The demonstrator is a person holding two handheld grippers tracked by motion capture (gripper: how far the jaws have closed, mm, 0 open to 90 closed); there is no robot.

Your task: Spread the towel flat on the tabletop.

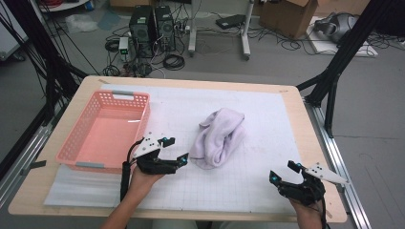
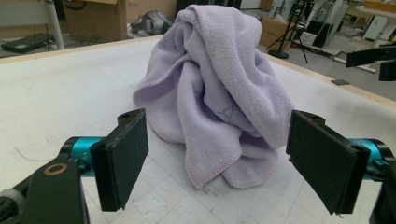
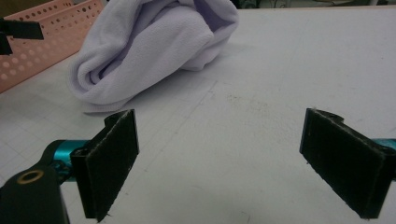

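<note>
Lilac towel (image 1: 218,138) lies crumpled mid-table, just right of pink basket (image 1: 102,131). Left gripper (image 1: 175,149) sits just left of towel, jaws spread wide, nothing pinched. Right gripper (image 1: 282,171) near-right corner, well apart from towel, jaws spread too.

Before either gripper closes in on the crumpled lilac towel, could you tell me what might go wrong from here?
1. The crumpled lilac fleece towel lies in loose folds, so the open left gripper, already close beside it, may pinch just one layer and the rest could unravel on lifting.
2. The pink perforated plastic basket sits right beside the left gripper; a trailing towel edge might catch on its rim.
3. The open right gripper stands well apart from the towel, so it offers no quick support.
</note>
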